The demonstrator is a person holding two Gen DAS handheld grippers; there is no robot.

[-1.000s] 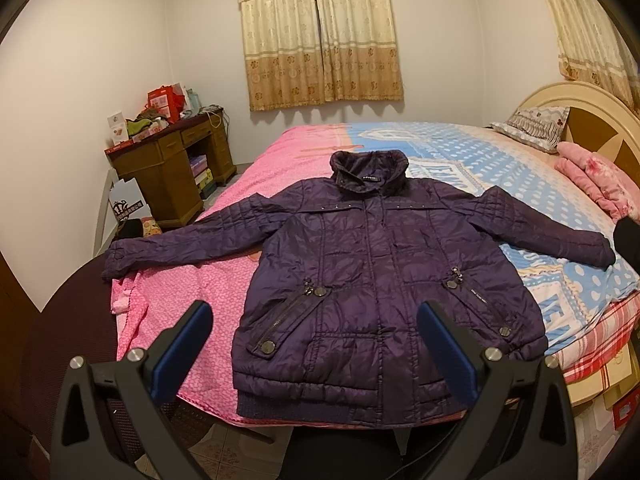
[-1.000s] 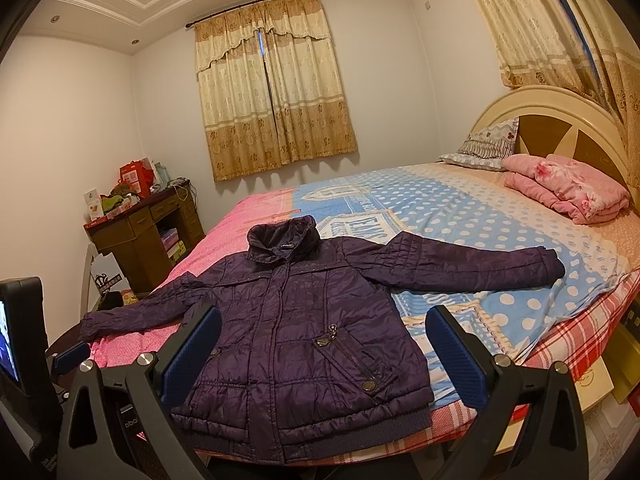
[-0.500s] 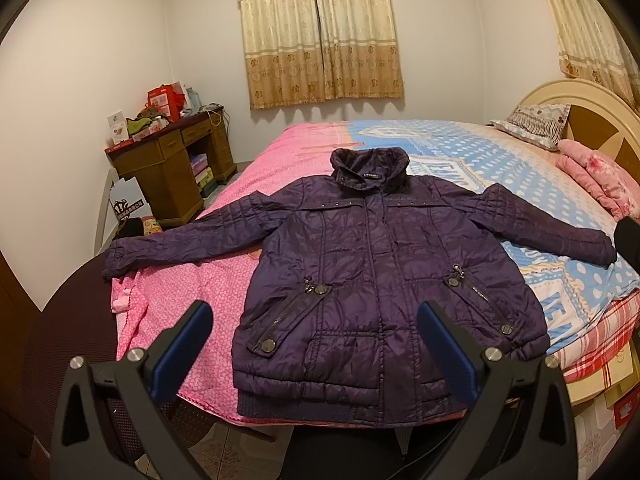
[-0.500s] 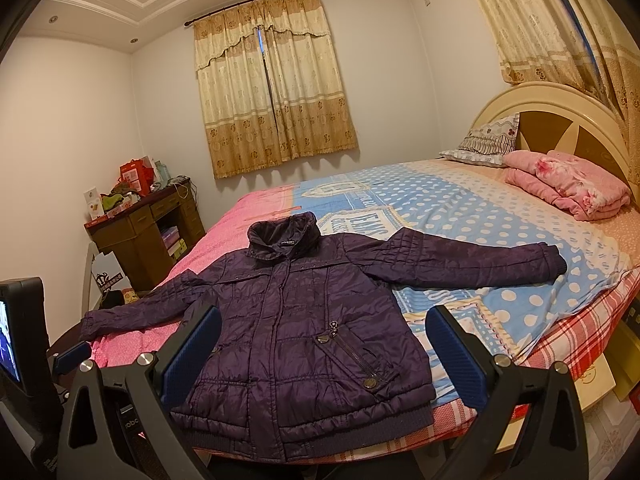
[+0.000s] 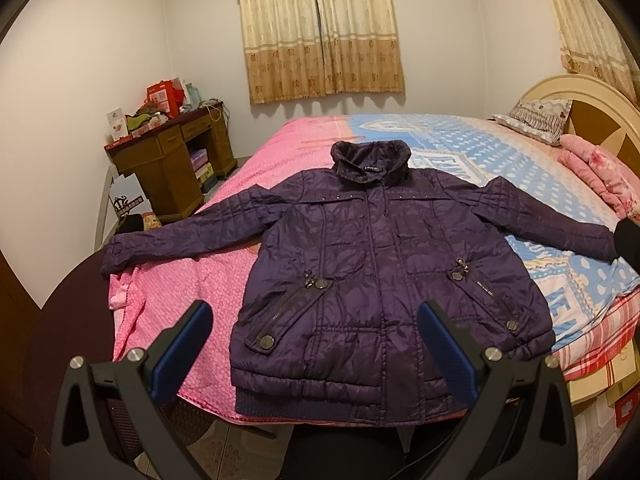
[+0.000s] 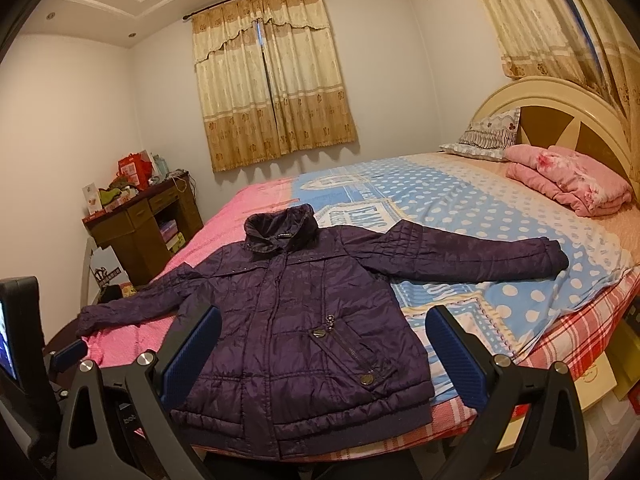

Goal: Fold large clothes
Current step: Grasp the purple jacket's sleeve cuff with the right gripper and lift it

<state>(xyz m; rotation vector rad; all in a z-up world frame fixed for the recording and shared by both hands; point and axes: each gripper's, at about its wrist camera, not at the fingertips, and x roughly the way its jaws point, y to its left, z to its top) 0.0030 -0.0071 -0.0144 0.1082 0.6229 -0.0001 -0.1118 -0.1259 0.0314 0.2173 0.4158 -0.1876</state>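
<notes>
A dark purple quilted jacket point(image 5: 372, 268) lies flat and face up on the bed, collar away from me, both sleeves spread out to the sides. It also shows in the right wrist view point(image 6: 304, 320). Its hem reaches the bed's near edge. My left gripper point(image 5: 314, 332) is open and empty, held off the bed in front of the hem. My right gripper point(image 6: 324, 336) is open and empty, also short of the hem, toward the jacket's right side. Neither gripper touches the jacket.
The bed point(image 5: 500, 160) has a pink and blue spotted cover. A folded pink blanket point(image 6: 572, 184) and a pillow point(image 6: 488, 136) lie by the headboard. A cluttered wooden desk point(image 5: 172, 156) stands at the left wall. Part of the left gripper unit point(image 6: 20, 340) shows at the left edge.
Both grippers have dipped slightly and the views shifted a little; the jacket has not moved and both grippers stay open.
</notes>
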